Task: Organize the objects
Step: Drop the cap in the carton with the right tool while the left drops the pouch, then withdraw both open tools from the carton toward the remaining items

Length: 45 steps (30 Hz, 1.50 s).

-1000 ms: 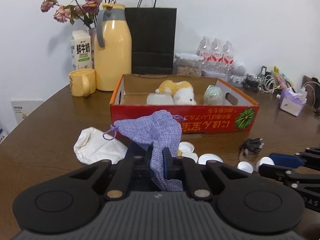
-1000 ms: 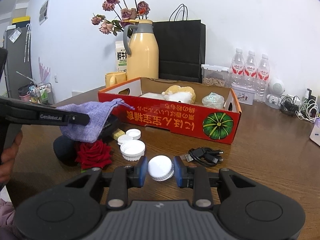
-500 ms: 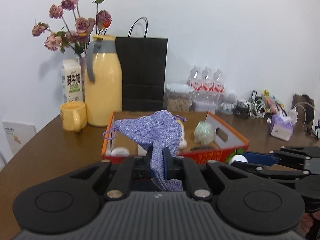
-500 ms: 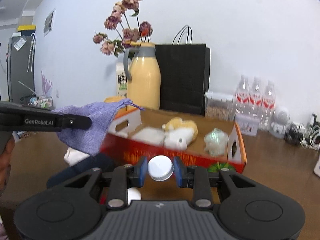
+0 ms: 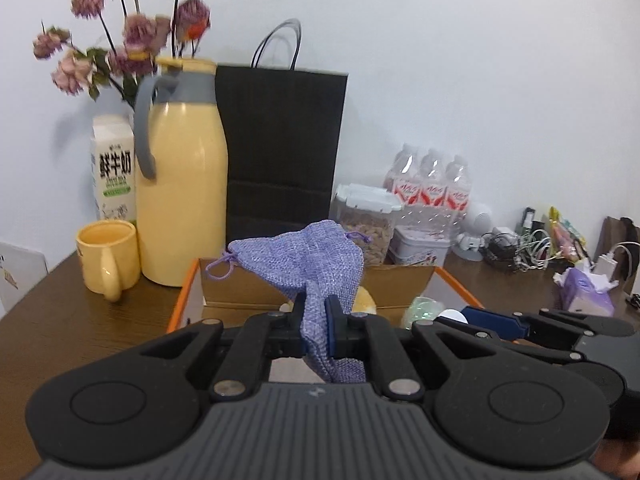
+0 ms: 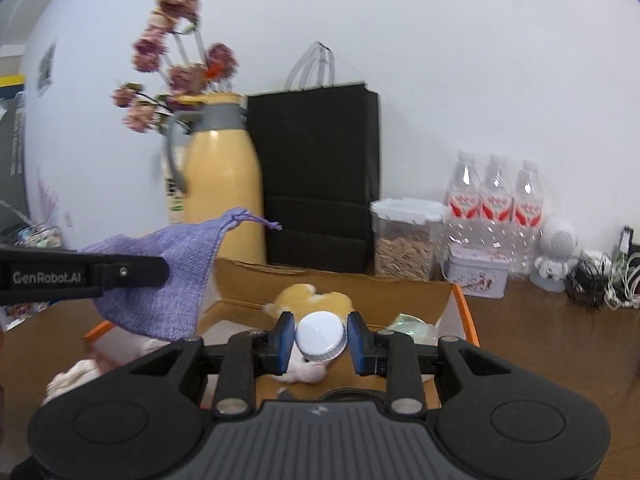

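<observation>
Overhead, the left gripper (image 5: 316, 326) pinches a purple pouch (image 5: 304, 256); the right gripper (image 6: 321, 340) clamps a white cap (image 6: 321, 336) above the cardboard box (image 6: 460, 300).

brown wooden table (image 5: 60, 320) bears yellow mug (image 5: 107, 255), jug (image 5: 182, 184), cardboard box (image 5: 188, 296).

Left gripper (image 5: 316, 322): black linkage arms, silver pivot screws, ribbed grey housing, blue-padded fingers (image 5: 333, 328). Right gripper (image 6: 320, 338): identical; side marking "GenRobot.AI".

The cardboard box (image 6: 448, 300) lies open from above; a plush toy (image 6: 308, 300) fills its middle. Far behind, the yellow jug (image 5: 180, 200) and black bag (image 5: 280, 152) block passage.
</observation>
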Motion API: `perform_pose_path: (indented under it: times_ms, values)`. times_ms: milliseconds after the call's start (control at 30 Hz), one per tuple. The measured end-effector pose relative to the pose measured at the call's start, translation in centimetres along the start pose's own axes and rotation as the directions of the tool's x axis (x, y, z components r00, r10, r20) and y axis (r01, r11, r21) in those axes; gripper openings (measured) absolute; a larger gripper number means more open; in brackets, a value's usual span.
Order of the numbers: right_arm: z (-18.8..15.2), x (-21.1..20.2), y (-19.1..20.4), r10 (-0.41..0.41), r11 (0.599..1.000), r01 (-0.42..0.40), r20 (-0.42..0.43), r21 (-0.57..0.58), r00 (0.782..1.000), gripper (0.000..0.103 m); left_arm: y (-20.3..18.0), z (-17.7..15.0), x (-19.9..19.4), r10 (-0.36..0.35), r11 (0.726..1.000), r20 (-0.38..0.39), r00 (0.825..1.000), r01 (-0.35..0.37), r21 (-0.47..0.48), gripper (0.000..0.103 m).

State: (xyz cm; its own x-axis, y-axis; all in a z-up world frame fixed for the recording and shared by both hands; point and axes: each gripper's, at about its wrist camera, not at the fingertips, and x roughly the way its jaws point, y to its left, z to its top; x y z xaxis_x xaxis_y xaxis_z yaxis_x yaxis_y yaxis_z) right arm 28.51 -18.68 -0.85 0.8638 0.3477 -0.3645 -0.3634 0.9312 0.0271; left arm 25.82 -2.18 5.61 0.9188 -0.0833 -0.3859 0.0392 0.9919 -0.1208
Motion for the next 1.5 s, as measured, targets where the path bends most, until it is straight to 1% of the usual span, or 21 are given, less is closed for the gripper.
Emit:
perform_pose_path:
  times_ms: [100, 200, 300, 400, 433, 467, 500, 533, 567, 600, 633, 667, 700, 733, 767, 933, 1100, 1267, 1500]
  values:
    - [-0.9, 1.9, -0.8, -0.013, 1.0, 0.014, -0.024, 0.027, 1.0, 0.027, 0.0, -0.8, 2.5, 0.016, 1.0, -0.025, 1.0, -0.017, -0.006, 0.01]
    - [-1.8, 2.8, -1.4, -0.006, 0.999, 0.008, -0.06, 0.036, 0.998, 0.027, 0.0, -1.8, 4.2, 0.028, 0.999, -0.075, 0.997, -0.027, 0.02, 0.01]
    - [-2.3, 3.3, -1.5, -0.005, 0.999, 0.009, -0.082, 0.04, 0.997, 0.027, 0.1, -2.2, 4.5, 0.048, 0.999, -0.088, 0.995, -0.046, 0.028, 0.01]
    - [-2.4, 3.3, -1.3, -0.011, 0.999, 0.014, -0.093, 0.029, 0.996, 0.028, -0.1, -2.4, 4.4, 0.059, 0.998, -0.089, 0.994, -0.055, 0.042, 0.013]
    - [-2.5, 3.2, -1.2, -0.014, 1.0, 0.017, -0.095, 0.025, 0.995, 0.028, -0.2, -2.4, 4.4, 0.063, 0.997, -0.086, 0.994, -0.059, 0.051, 0.017]
    - [-2.5, 3.1, -1.0, -0.019, 1.0, 0.021, -0.096, 0.021, 0.995, 0.028, -0.3, -2.4, 4.2, 0.069, 0.996, -0.078, 0.995, -0.064, 0.058, 0.027]
    - [-2.6, 3.0, -0.9, -0.025, 1.0, 0.027, -0.097, 0.016, 0.995, 0.028, -0.4, -2.5, 4.0, 0.077, 0.995, -0.069, 0.995, -0.073, 0.064, 0.031]
    - [-2.6, 2.9, -0.9, -0.028, 0.999, 0.029, -0.096, 0.014, 0.995, 0.03, -0.4, -2.4, 3.7, 0.081, 0.995, -0.058, 0.995, -0.077, 0.067, 0.045]
    - [-2.6, 2.7, -0.8, -0.027, 1.0, 0.028, -0.096, 0.013, 0.995, 0.038, -0.3, -2.4, 3.5, 0.087, 0.994, -0.043, 0.995, -0.084, 0.065, 0.062]
    - [-2.6, 2.5, -0.8, -0.027, 1.0, 0.028, -0.093, 0.012, 0.995, 0.053, -0.3, -2.4, 3.2, 0.095, 0.994, -0.024, 0.995, -0.093, 0.062, 0.069]
    - [-2.6, 2.4, -0.8, -0.031, 0.999, 0.032, -0.086, 0.011, 0.996, 0.063, -0.3, -2.3, 2.9, 0.102, 0.993, -0.008, 0.995, -0.101, 0.06, 0.081]
    - [-2.5, 2.2, -0.7, -0.038, 0.999, 0.038, -0.079, 0.008, 0.996, 0.082, -0.2, -2.2, 2.6, 0.107, 0.993, 0.006, 0.994, -0.108, 0.057, 0.092]
    - [-2.5, 2.0, -0.7, -0.044, 0.999, 0.045, -0.071, 0.006, 0.997, 0.097, -0.2, -2.1, 2.5, 0.113, 0.992, 0.013, 0.994, -0.113, 0.052, 0.098]
    - [-2.5, 1.9, -0.6, -0.049, 0.999, 0.049, -0.065, 0.004, 0.997, 0.1, -0.2, -2.0, 2.4, 0.118, 0.992, 0.021, 0.993, -0.119, 0.046, 0.103]
    - [-2.5, 1.9, -0.5, -0.054, 0.999, 0.054, -0.062, 0.001, 0.997, 0.103, -0.2, -2.0, 2.2, 0.123, 0.991, 0.028, 0.992, -0.124, 0.041, 0.103]
    - [-2.4, 1.8, -0.5, -0.057, 0.998, 0.057, -0.073, 0.002, 0.996, 0.103, -0.2, -1.8, 1.9, 0.122, 0.991, 0.035, 0.992, -0.124, 0.045, 0.103]
    - [-2.0, 1.0, -0.3, -0.058, 0.998, 0.058, -0.06, 0.001, 0.997, 0.103, -0.5, -1.5, 1.1, 0.114, 0.992, 0.051, 0.992, -0.116, 0.047, 0.103]
    - [-1.1, -0.7, 0.1, -0.064, 0.998, 0.064, -0.029, -0.015, 0.998, 0.103, -0.9, -0.8, -0.6, 0.102, 0.993, 0.078, 0.992, -0.106, 0.048, 0.103]
    - [-0.5, -3.6, 0.9, -0.071, 0.997, 0.071, -0.01, -0.036, 0.997, 0.103, -0.9, -0.4, -3.7, 0.088, 0.994, 0.089, 0.992, -0.092, 0.051, 0.103]
